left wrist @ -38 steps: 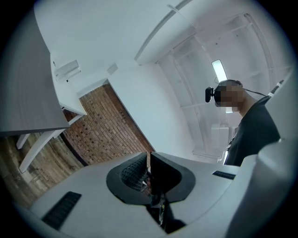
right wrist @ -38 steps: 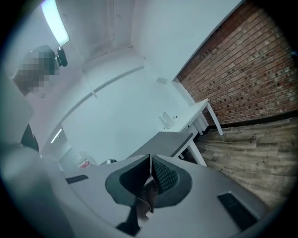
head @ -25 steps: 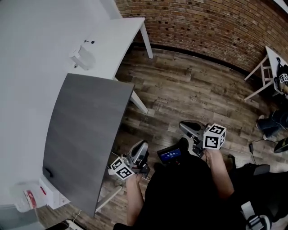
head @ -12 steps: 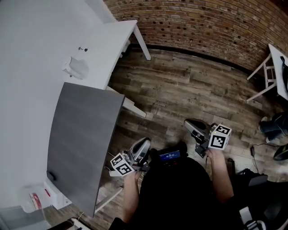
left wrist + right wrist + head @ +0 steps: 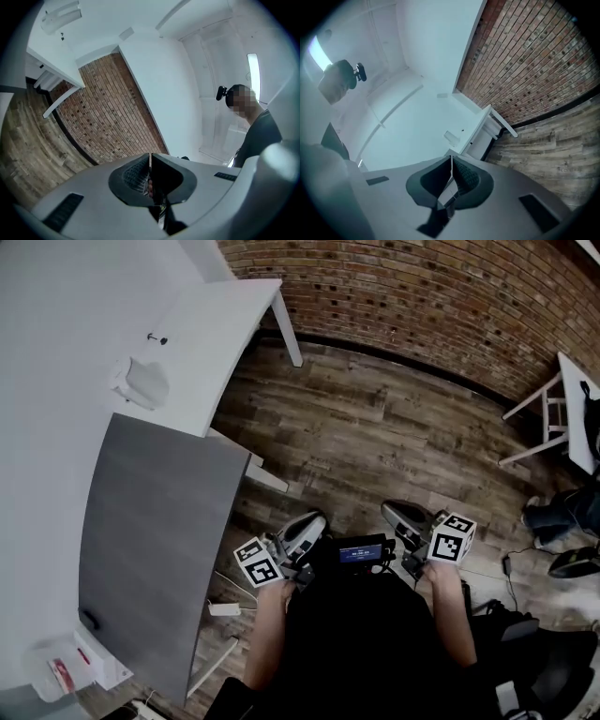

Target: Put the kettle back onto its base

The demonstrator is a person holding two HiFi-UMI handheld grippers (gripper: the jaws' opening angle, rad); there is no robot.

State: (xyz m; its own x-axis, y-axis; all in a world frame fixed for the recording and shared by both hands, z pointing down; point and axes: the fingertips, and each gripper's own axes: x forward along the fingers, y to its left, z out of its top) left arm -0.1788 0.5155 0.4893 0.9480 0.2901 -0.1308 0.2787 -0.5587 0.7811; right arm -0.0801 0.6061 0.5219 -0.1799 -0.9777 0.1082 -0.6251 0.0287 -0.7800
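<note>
Left hand-held gripper and right hand-held gripper, jaws pinched together, both empty, over the brown wooden plank floor.

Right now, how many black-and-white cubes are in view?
2. One cube sits on the left gripper beside the grey table; the other on the right gripper. None seems hidden.

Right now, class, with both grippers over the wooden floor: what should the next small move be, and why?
Probably carry both toward the dark grey tabletop at left. The left gripper and right gripper are shut, empty, over the brown plank floor, beside that table. No kettle is clearly identifiable; the pale rounded object on the white table might be it.
</note>
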